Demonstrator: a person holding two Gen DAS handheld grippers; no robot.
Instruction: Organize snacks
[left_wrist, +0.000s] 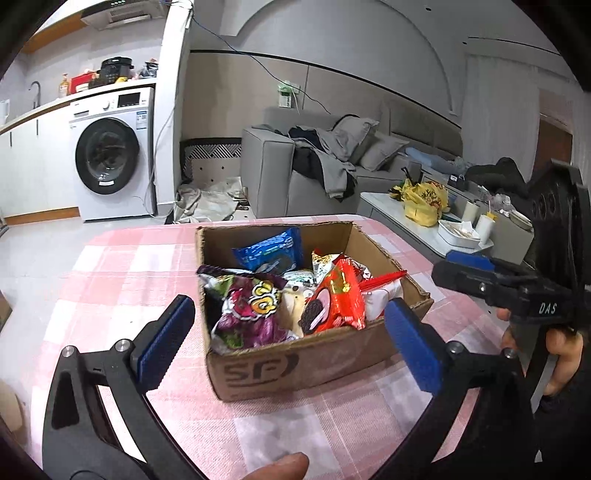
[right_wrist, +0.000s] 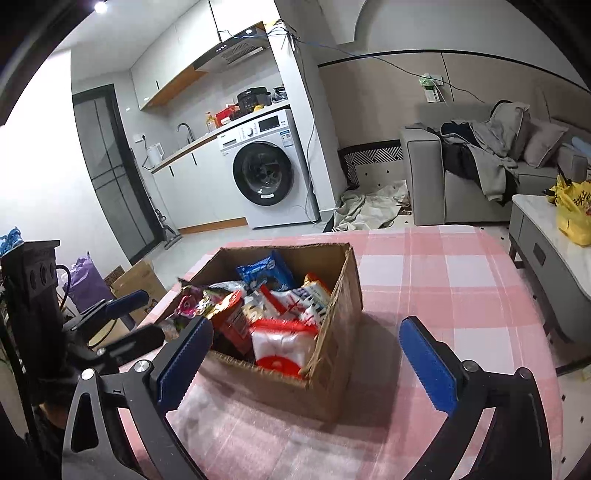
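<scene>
An open cardboard box (left_wrist: 295, 365) sits on a pink checked tablecloth (left_wrist: 129, 266) and holds several snack packs: a purple bag (left_wrist: 247, 310), a red cookie pack (left_wrist: 336, 299) and a blue pack (left_wrist: 269, 251). My left gripper (left_wrist: 291, 336) is open and empty, its blue pads on either side of the box's near wall, just short of it. My right gripper (right_wrist: 306, 358) is open and empty, near the box (right_wrist: 332, 354) from the right side. The right gripper also shows in the left wrist view (left_wrist: 476, 273), to the right of the box. The left gripper shows at the left edge of the right wrist view (right_wrist: 125, 314).
The table's far edge (left_wrist: 258, 221) lies just behind the box. A low white table (left_wrist: 388, 206) with a yellow bag (left_wrist: 421, 203) stands to the right. A grey sofa (left_wrist: 295, 162) and a washing machine (left_wrist: 110, 155) are beyond. Boxes and a purple bag (right_wrist: 85, 280) sit on the floor at left.
</scene>
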